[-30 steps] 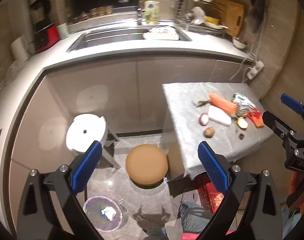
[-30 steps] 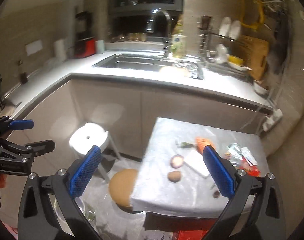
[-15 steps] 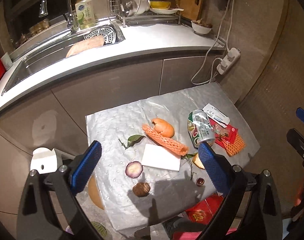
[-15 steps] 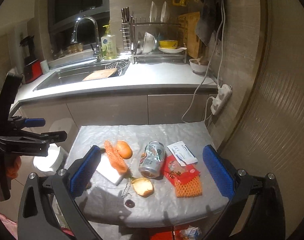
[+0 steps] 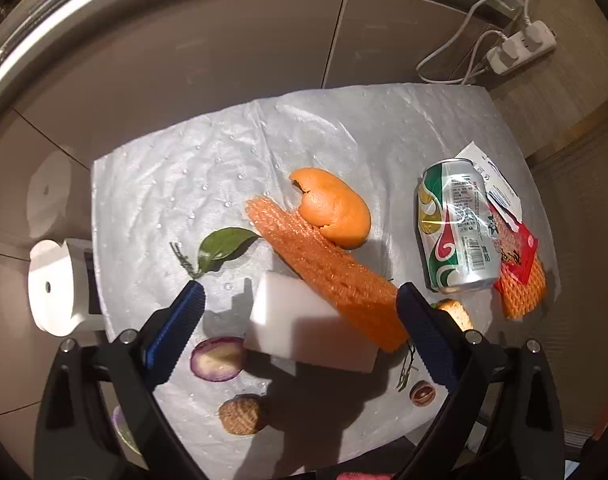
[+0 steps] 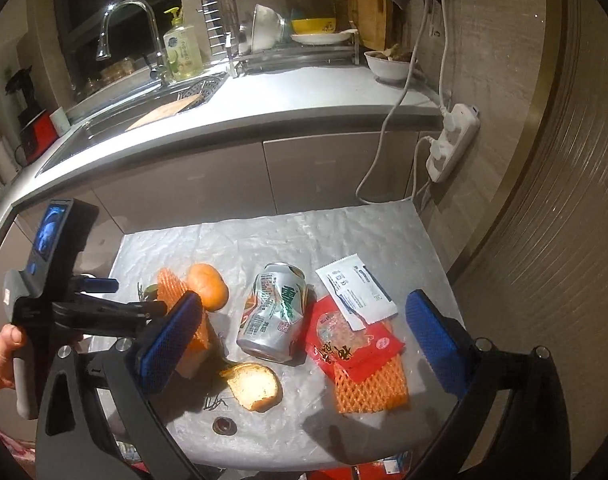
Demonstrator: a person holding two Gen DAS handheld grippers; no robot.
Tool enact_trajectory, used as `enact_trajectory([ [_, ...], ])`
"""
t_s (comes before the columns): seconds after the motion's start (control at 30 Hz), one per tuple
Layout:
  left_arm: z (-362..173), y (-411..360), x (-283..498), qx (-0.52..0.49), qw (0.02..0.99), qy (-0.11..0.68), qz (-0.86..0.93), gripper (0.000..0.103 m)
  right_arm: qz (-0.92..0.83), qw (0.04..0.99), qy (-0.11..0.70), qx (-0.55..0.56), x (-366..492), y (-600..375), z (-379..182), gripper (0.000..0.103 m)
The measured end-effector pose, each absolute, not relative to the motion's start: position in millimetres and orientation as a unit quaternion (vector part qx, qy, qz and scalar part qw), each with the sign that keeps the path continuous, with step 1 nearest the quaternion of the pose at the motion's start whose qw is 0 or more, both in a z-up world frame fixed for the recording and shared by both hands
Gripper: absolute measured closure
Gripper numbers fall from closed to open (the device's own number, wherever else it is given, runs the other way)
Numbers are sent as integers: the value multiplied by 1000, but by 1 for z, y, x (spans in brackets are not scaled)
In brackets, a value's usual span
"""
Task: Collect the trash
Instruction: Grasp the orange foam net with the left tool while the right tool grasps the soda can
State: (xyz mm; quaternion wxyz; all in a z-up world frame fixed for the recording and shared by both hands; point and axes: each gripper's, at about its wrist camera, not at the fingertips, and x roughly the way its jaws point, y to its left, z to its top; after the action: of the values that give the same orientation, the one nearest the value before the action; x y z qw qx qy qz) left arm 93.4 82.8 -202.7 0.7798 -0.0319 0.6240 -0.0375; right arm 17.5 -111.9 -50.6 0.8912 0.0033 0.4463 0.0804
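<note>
Trash lies on a small table with a silvery cover [image 5: 184,184] [image 6: 383,236]. My left gripper [image 5: 300,332] hangs open over a white foam block [image 5: 304,328] and an orange foam net sleeve [image 5: 323,268]. Nearby lie an orange peel [image 5: 335,208] [image 6: 208,285], a dented drink can [image 5: 453,228] [image 6: 276,312], a red wrapper [image 5: 517,248] [image 6: 351,344], a white sachet [image 6: 355,292], an orange net [image 6: 371,388], a bread piece [image 6: 256,386], an onion half [image 5: 216,358], a leaf [image 5: 224,246] and nuts [image 5: 240,414]. My right gripper [image 6: 300,340] is open above the can and wrapper, holding nothing.
The kitchen counter with sink [image 6: 152,108], soap bottle [image 6: 182,50] and dish rack [image 6: 288,32] runs behind the table. A power strip [image 6: 451,142] with cables hangs on the right wall. A white stool [image 5: 60,288] stands left of the table. A hand [image 6: 0,356] holds the left gripper.
Both grippers have swung from the floor and stools to the table and come down close over the trash. Both stay open and hold nothing.
</note>
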Motion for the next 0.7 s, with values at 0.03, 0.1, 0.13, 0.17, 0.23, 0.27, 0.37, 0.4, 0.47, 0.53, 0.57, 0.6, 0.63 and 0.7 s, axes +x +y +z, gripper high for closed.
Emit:
enact_trajectory([
  [0.03,-210,82,99,-41,772,633,-35,18,78,890,450,-2,18,-113,-54,2],
  [0.1,-223,80,108,-56,755,652,-39,34,76,886,458,-4,20,-116,-62,2],
  [0.13,-229,78,111,-56,747,661,-40,52,77,883,463,-2,21,-117,-66,2],
  [0.17,-237,76,113,-54,739,671,-40,60,78,880,468,1,23,-119,-70,2],
  [0.23,-248,77,115,-64,727,682,-38,74,82,876,475,8,26,-121,-77,2],
  [0.27,-247,79,115,-75,731,678,-35,77,84,874,478,10,28,-122,-80,2],
  [0.37,-238,80,113,-88,736,670,-40,92,96,865,492,19,40,-120,-94,2],
  [0.4,-231,79,111,-79,743,663,-42,92,103,861,498,24,45,-118,-101,2],
  [0.47,-216,77,106,-65,755,651,-49,92,116,851,511,30,56,-111,-116,2],
  [0.53,-199,78,99,-59,766,637,-57,92,122,842,525,32,69,-102,-134,2],
  [0.57,-190,78,95,-57,772,629,-61,92,121,838,531,33,75,-98,-142,2],
  [0.6,-181,78,91,-56,778,623,-63,92,123,834,536,39,81,-95,-150,2],
  [0.63,-171,80,86,-55,784,615,-66,92,123,829,543,45,88,-92,-158,5],
  [0.7,-152,79,75,-46,797,598,-71,92,123,819,558,55,98,-87,-171,8],
])
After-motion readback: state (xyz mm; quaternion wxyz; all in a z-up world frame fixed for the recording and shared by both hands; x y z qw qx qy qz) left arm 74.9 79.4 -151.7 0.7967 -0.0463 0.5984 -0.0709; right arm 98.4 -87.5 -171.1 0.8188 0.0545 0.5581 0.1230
